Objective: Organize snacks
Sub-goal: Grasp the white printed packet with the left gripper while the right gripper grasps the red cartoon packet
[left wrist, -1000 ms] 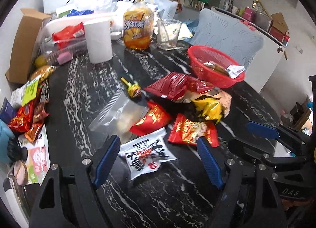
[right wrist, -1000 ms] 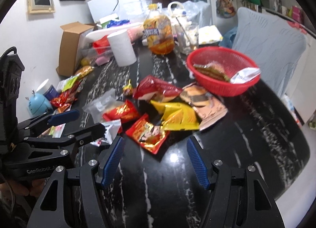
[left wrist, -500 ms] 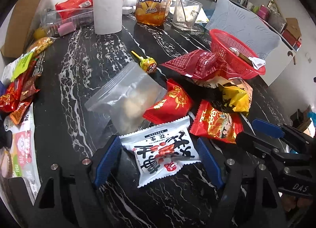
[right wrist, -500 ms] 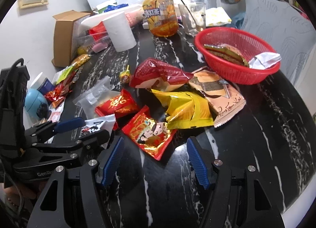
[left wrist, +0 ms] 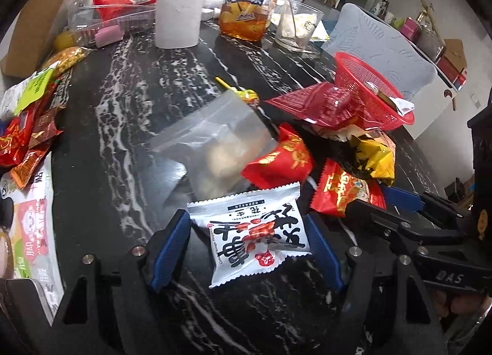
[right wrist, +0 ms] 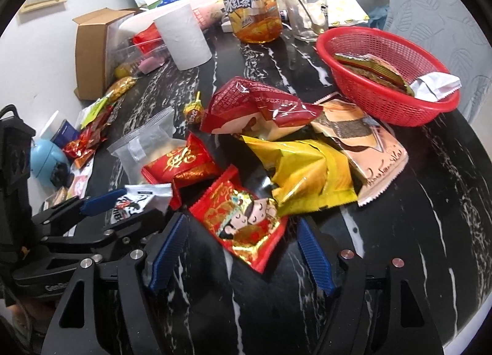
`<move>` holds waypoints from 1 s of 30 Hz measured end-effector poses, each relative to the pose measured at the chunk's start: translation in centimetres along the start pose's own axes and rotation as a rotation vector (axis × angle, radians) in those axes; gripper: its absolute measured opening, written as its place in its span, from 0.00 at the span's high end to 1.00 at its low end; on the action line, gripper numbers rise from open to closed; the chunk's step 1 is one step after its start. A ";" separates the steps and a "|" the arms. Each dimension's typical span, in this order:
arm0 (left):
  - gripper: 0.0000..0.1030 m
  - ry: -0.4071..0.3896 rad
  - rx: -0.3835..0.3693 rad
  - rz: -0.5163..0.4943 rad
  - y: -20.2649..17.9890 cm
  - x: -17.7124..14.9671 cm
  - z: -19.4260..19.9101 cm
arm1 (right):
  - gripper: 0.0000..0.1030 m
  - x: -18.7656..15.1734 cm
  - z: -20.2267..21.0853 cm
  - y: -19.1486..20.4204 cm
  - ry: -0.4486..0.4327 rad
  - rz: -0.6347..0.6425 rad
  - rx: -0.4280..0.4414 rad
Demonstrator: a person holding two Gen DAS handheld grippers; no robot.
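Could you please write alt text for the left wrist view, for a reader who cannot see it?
The left gripper straddles a white snack packet lying on a black marble table, jaws open. Beyond lie a clear zip bag, red and yellow packets, and a red basket; the right gripper reaches in at right.

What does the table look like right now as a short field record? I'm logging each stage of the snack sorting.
surface: black marble-pattern table
container: red plastic mesh basket, two packets inside
left tool: open, astride white snack packet with black lettering
right tool: open, jaws just widened, astride red packet with cartoon figures
loose nearby: crumpled yellow foil bag, clear zip bag
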State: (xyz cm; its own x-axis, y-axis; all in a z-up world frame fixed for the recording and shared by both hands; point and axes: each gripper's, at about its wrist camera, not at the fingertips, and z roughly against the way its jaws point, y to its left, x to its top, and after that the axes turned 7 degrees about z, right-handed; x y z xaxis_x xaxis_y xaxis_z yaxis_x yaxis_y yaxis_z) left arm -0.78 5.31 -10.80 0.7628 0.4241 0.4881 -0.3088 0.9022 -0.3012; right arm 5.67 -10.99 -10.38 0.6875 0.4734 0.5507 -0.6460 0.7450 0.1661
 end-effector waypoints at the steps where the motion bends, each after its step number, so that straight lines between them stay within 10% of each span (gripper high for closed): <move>1: 0.27 0.000 0.003 0.000 0.2 0.0 0.1 | 0.29 0.1 -0.2 0.1 0.001 0.001 -0.007; 7: 0.27 -0.004 0.006 -0.008 1.0 0.0 0.3 | 0.29 0.2 -1.4 0.8 0.019 0.022 -0.017; 12: 0.29 0.002 0.005 -0.017 0.8 0.0 0.2 | 0.56 0.0 -1.5 1.2 0.010 0.064 -0.047; 30: 0.45 0.038 -0.012 -0.102 -1.7 -1.4 0.3 | 0.83 -2.6 0.9 0.8 0.003 0.078 0.022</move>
State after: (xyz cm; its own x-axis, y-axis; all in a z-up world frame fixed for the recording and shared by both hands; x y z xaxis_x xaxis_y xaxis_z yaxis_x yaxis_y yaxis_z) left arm -1.54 3.23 -10.71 0.8108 0.3265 0.4858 -0.2216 0.9394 -0.2614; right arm 3.11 -12.06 -10.94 0.6355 0.5313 0.5603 -0.7052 0.6949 0.1408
